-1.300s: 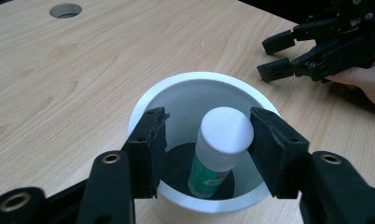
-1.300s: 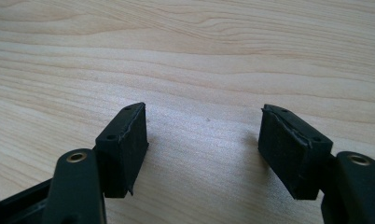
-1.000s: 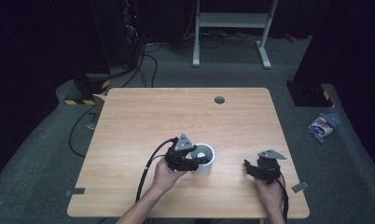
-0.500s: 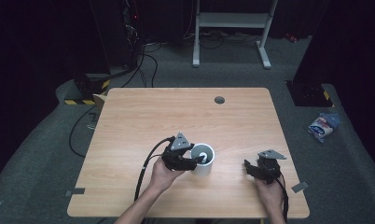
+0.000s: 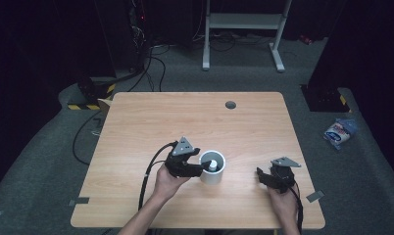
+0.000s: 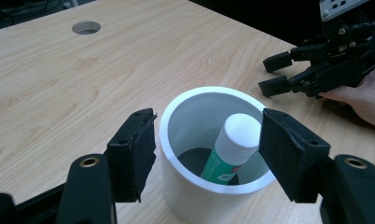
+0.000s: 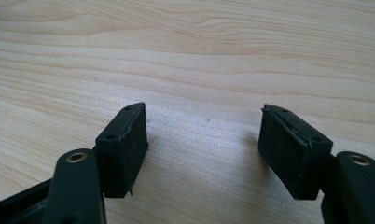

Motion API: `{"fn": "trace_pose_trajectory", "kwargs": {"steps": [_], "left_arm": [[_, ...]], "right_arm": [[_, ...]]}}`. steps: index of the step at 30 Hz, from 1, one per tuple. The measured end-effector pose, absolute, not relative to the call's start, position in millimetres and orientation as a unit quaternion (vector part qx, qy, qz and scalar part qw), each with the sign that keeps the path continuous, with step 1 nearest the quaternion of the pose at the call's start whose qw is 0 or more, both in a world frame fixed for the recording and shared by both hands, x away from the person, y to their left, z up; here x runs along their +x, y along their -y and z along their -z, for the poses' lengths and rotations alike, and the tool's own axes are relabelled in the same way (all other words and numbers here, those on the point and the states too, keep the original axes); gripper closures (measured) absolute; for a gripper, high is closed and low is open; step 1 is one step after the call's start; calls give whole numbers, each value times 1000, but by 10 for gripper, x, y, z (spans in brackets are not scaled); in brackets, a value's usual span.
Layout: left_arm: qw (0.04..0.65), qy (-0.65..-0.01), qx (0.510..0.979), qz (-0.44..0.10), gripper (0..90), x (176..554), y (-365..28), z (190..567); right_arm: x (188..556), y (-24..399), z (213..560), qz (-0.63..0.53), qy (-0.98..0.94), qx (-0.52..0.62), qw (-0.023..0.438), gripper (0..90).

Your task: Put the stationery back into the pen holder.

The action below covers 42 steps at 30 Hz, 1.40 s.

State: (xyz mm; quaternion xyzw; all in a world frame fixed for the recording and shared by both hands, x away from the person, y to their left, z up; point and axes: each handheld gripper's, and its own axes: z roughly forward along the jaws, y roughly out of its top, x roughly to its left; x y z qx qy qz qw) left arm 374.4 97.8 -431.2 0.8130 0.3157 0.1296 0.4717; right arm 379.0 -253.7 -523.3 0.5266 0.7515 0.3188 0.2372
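High view: wooden table [image 5: 151, 122]; white cup [image 5: 212, 167] near the front edge, small bottle inside; left gripper [image 5: 197, 166] touching the cup's left side; right gripper [image 5: 262, 175] well apart to the right, low over bare wood.

Left gripper view: jaws spread wide, either side of the cup [image 6: 195, 186], gripping nothing; green bottle [image 6: 227, 151] with white cap leaning inside.

Right gripper view: jaws wide apart, empty, above bare table [image 7: 199, 56].

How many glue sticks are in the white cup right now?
1: a green glue stick with a white cap leans inside the white cup, between the left gripper's open fingers. The cup wall may hide more.
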Motion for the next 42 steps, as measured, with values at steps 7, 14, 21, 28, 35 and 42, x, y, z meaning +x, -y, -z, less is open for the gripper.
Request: {"fn": "trace_pose_trajectory", "kwargs": {"steps": [7,14,21,28,35,42], "left_arm": [[481,-328,802,-135,363,3744,-1071,4292],[483,-337,796,-143,365,3749,-1182,4264],[484,-347,789,-150,366,3753,-1281,4250],[490,-364,777,-152,369,3744,-1400,4251],[491,-377,769,-161,370,3735,-1539,4237],[488,-391,762,-169,371,3731,-1671,4259]], "right_arm": [[3790,2537,5233,-319,-751,527,237,326],[3790,2537,5233,-319,-752,527,237,326],[3790,2537,5233,-319,-751,527,237,326],[3790,2537,5233,-319,-752,527,237,326],[3790,2536,5233,-319,-751,527,237,326],[3790,2536,5233,-319,-751,527,237,326]]}}
